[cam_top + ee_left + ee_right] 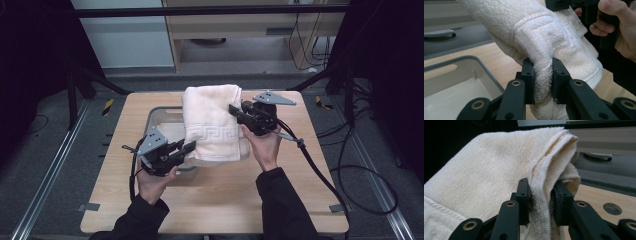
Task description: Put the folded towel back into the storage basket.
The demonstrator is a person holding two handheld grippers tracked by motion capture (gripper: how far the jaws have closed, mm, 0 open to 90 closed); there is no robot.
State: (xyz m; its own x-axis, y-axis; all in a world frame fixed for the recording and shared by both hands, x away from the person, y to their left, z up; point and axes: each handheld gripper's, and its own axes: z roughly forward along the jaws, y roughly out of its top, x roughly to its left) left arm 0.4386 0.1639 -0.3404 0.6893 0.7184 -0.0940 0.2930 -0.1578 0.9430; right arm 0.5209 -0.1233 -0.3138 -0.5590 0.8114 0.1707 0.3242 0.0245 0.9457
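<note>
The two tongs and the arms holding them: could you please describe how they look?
Both tongs, left and right, are black, with two flat jaws on linked bars with brass-coloured pivots. Each carries a grey three-cornered plate on top and trails a black cable. The person wears dark long sleeves.

A grey bin [157, 114] sits on the wooden table [220, 200], cables [360, 170] beside.

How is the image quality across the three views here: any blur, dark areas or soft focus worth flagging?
High view: even light on the light wooden table, surroundings fall into deep shadow, folded cream terry towel slightly soft. Left gripper view: towel weave crisp at the jaws, the grey plastic bin and background softer. Right gripper view: towel sharp, upper left corner black, far floor out of focus.
</note>
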